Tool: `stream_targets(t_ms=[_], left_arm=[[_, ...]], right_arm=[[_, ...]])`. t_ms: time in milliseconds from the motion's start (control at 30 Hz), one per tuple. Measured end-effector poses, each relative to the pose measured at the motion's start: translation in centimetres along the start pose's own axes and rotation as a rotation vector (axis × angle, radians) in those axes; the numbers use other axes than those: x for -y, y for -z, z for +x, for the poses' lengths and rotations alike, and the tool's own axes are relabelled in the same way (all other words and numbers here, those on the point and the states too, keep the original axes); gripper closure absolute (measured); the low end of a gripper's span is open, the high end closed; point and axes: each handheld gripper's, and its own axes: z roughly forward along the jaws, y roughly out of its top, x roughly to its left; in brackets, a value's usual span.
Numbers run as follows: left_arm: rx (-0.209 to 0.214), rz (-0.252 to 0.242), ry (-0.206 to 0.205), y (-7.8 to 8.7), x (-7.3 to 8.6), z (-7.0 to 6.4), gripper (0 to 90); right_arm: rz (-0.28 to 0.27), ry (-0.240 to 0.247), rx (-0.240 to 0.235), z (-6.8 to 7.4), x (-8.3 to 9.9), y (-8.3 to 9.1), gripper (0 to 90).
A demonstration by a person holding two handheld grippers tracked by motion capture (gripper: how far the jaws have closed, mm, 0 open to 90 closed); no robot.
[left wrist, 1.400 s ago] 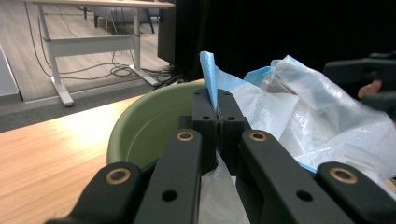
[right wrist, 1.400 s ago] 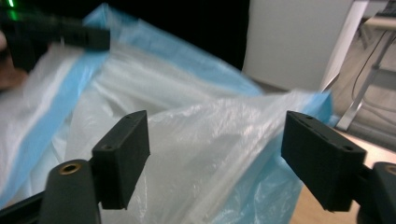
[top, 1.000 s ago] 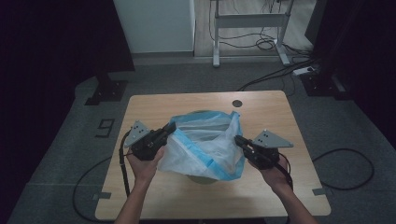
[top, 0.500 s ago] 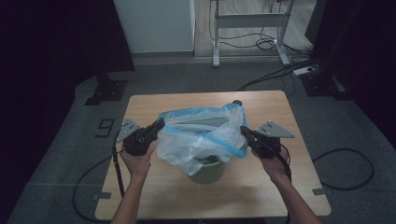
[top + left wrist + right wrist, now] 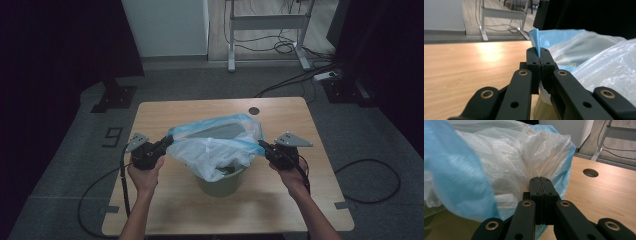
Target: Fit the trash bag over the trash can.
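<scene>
- Lower now than a second ago, our bag (image 5: 215, 145) hangs stretched over the bin (image 5: 222, 182), which stands mid-table (image 5: 165, 210).
- Left gripper (image 5: 162, 145) jaws are clamped on the bag's blue rim.
- Right gripper (image 5: 264, 148) jaws are pressed together, pinching the opposite rim.

A wooden table (image 5: 180, 117) stands on a grey floor (image 5: 75, 145). Behind it are a white wall (image 5: 165, 25) and dark curtains (image 5: 55, 45).
</scene>
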Motion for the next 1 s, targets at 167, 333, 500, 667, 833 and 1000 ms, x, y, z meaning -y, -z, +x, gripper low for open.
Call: stream_targets(t_ms=[167,333,500,667,833,1000], left_arm=[[0.004,0.016,0.002,-0.2,0.8,0.1,87.9],[0.003,0.027,0.021,-0.4,1.5,0.4,87.8],[0.015,0.046,0.026,-0.8,2.1,0.4,87.8],[0.017,0.07,0.028,-1.3,2.2,0.4,87.7],[0.01,0.091,0.01,-1.5,2.4,0.2,87.8],[0.013,0.085,0.0,-1.5,2.4,-0.2,87.2]], right_arm=[[0.007,0.0,-0.003,-0.1,0.3,-0.1,88.1],[0.006,-0.022,-0.001,-0.7,1.1,0.1,88.1],[0.001,-0.044,-0.017,-0.9,1.9,0.2,87.8],[-0.011,-0.051,-0.031,-0.9,2.0,0.2,85.4],[-0.051,-0.048,0.01,-0.9,1.9,0.8,62.4],[-0.134,-0.082,0.041,-1.3,1.1,2.8,49.0]])
